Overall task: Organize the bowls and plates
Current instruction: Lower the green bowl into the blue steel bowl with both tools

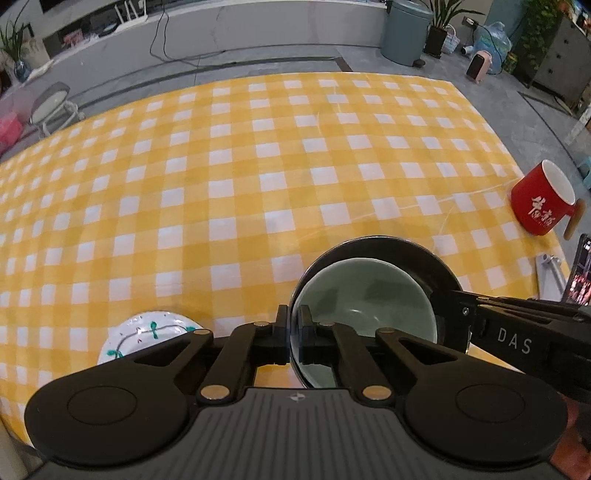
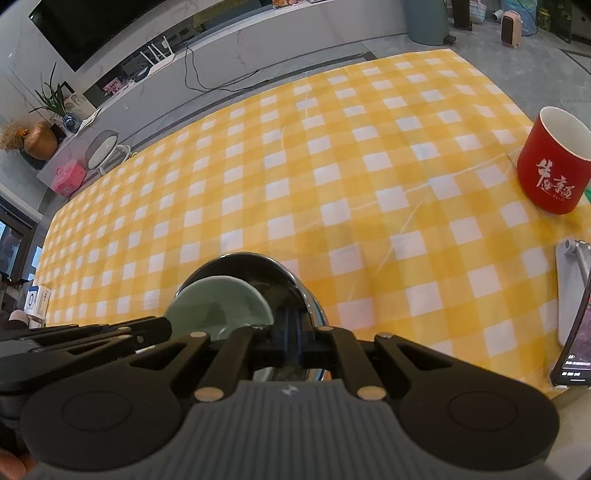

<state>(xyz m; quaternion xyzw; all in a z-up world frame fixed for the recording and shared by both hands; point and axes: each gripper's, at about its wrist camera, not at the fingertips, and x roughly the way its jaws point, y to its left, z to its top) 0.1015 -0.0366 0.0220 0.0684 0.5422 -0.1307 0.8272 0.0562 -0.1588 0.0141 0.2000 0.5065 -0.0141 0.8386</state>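
The left gripper point(image 1: 294, 334) pinches the rim of the green bowl point(image 1: 364, 295), nesting it inside the steel bowl point(image 2: 258, 273), whose rim the right gripper point(image 2: 294, 334) clamps to steady it near the table point(image 1: 258, 184) edge. A painted plate point(image 1: 147, 332) waits beside.

Beyond my yellow-and-white checked tablecloth point(image 1: 258, 166) runs a long grey marble ledge point(image 1: 258, 26). A round grey-blue bin point(image 1: 404, 31) stands on the grey floor just past the cloth's far corner, a dark wall screen point(image 2: 85, 26) above the ledge.
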